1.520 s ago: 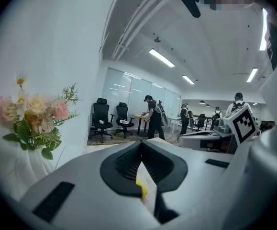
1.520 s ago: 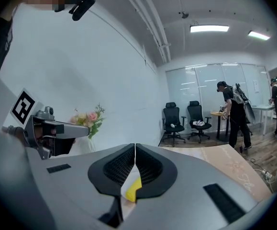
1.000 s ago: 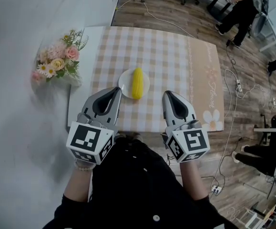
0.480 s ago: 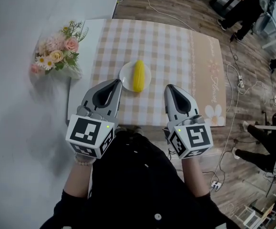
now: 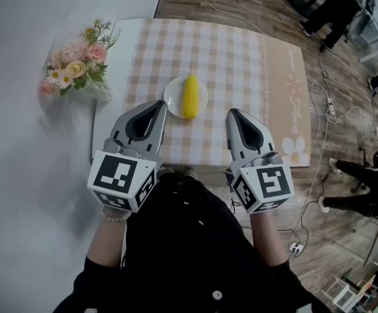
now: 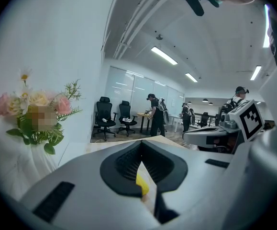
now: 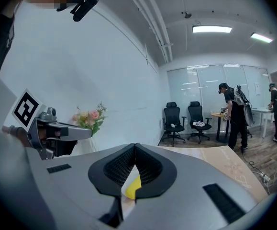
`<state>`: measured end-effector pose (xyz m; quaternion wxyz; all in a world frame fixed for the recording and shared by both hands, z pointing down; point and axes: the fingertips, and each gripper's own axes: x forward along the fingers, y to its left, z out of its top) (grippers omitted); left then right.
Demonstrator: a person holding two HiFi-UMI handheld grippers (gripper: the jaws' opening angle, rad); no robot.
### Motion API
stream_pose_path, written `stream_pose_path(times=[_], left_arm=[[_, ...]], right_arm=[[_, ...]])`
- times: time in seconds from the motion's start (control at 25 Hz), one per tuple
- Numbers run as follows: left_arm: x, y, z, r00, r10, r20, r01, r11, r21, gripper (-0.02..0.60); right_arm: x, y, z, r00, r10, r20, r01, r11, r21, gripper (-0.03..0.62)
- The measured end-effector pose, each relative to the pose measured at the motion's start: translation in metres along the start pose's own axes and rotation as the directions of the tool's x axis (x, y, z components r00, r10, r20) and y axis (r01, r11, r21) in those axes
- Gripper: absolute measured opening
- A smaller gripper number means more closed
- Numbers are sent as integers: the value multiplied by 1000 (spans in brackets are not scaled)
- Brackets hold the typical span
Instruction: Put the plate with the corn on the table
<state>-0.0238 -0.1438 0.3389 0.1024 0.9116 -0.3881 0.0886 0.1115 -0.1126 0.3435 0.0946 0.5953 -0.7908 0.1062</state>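
A small white plate (image 5: 173, 97) sits on the checked tablecloth (image 5: 228, 57) near the table's front middle. A yellow corn cob (image 5: 190, 96) lies on it. My left gripper (image 5: 160, 105) hovers over the near edge, its tips just front-left of the plate, shut and holding nothing. My right gripper (image 5: 233, 113) is level with it, to the plate's front right, also shut and empty. In the left gripper view the closed jaws leave a slit that shows a bit of corn (image 6: 142, 185). The right gripper view shows the same corn (image 7: 132, 187).
A bunch of pink and yellow flowers (image 5: 78, 67) stands off the table's left side against the white wall. Cables (image 5: 316, 149) run over the wooden floor at the right. People (image 5: 335, 8) and office chairs are farther back.
The head view has shifted slightly, so table and grippers sit a little higher in the frame. Both grippers remain shut in the same place beside the plate.
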Motion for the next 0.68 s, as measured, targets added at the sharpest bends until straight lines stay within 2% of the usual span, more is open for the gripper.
stream_pose_path(times=[0.68], left_arm=[[-4,0,-3,1000,-5,0,5,1000,-16,14]], right_arm=[[-2,5,-3,1000,-4,-6,4,1000,-6,40]])
